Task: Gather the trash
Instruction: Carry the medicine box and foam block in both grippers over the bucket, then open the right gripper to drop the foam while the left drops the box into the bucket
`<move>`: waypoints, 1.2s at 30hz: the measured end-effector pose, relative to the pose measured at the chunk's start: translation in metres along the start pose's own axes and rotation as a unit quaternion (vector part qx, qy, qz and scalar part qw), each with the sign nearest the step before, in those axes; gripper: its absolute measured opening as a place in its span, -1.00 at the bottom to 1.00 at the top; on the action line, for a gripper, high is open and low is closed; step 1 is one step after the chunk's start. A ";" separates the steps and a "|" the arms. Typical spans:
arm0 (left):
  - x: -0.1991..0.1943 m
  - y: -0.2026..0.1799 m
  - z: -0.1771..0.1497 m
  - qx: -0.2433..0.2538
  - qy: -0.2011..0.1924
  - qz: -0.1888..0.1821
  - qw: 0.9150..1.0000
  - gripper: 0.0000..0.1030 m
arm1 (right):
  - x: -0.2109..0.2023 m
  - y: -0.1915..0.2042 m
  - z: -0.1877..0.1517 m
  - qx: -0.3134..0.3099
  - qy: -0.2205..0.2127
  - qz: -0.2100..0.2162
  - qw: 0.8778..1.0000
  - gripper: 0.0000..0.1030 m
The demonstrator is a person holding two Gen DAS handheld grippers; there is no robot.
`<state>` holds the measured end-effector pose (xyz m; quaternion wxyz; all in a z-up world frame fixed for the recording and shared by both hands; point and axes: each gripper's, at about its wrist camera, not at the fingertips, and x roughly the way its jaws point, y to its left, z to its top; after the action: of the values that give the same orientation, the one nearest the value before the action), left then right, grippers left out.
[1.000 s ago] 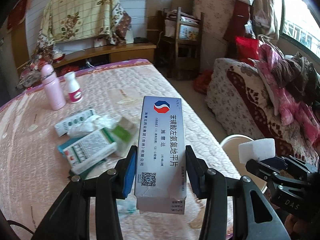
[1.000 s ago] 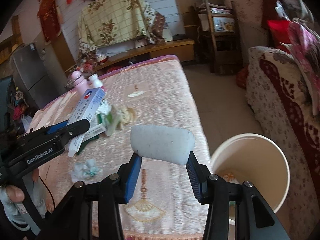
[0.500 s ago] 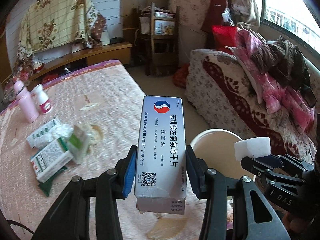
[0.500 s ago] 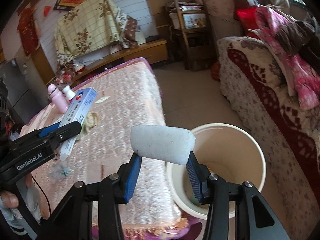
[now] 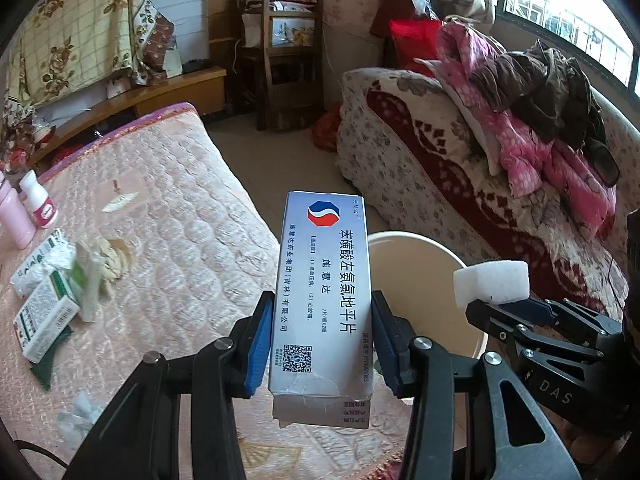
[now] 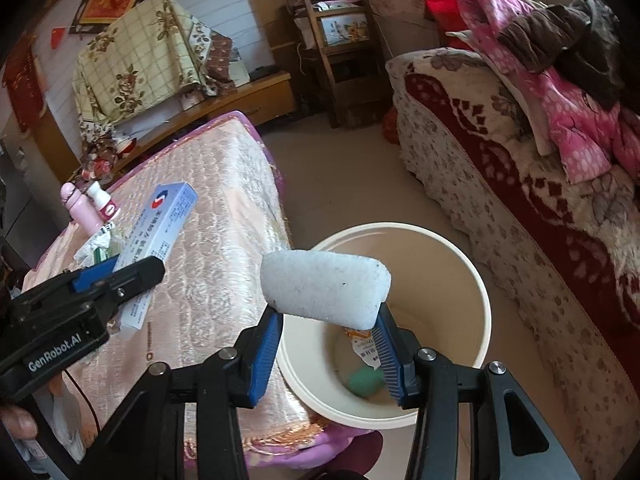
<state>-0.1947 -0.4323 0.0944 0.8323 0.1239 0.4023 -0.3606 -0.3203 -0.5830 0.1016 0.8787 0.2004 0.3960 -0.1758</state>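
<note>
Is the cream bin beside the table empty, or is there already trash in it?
Not empty. The bin already holds an orange-and-white wrapper and a green item at its bottom.

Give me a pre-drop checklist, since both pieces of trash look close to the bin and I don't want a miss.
1. Left gripper jaws clamp the medicine box: ok.
2. Right gripper jaws clamp the white foam block: ok.
3. Foam block above the bin opening: ok in the right wrist view.
4. Medicine box above the bin opening: not ok, it seems partly above the table edge.
5. Bin has room: ok, only a few scraps at the bottom.
6. Grippers apart from each other: ok.
</note>
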 end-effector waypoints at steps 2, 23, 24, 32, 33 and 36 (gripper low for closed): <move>0.004 -0.003 -0.002 0.002 0.004 -0.001 1.000 -0.07 | 0.002 -0.003 -0.001 0.005 0.002 -0.002 1.000 -0.05; 0.029 -0.014 -0.007 0.008 0.027 -0.017 0.999 -0.07 | 0.016 -0.023 -0.004 0.028 0.013 -0.013 0.999 -0.01; 0.029 -0.014 -0.007 0.008 0.027 -0.017 0.999 -0.07 | 0.016 -0.023 -0.004 0.028 0.014 -0.013 0.999 -0.01; 0.032 -0.016 -0.008 0.011 0.029 -0.023 0.999 -0.07 | 0.019 -0.026 -0.004 0.032 0.016 -0.017 0.999 0.00; 0.033 -0.016 -0.008 0.011 0.029 -0.025 0.999 -0.06 | 0.020 -0.027 -0.004 0.033 0.016 -0.018 0.999 0.00; 0.035 -0.015 -0.009 0.006 0.033 -0.032 0.999 -0.04 | 0.020 -0.029 -0.006 0.035 0.014 -0.026 0.999 0.06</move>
<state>-0.1963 -0.4562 0.0634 0.8059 0.1278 0.4308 -0.3855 -0.3244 -0.6080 0.0764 0.8606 0.2227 0.4071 -0.2099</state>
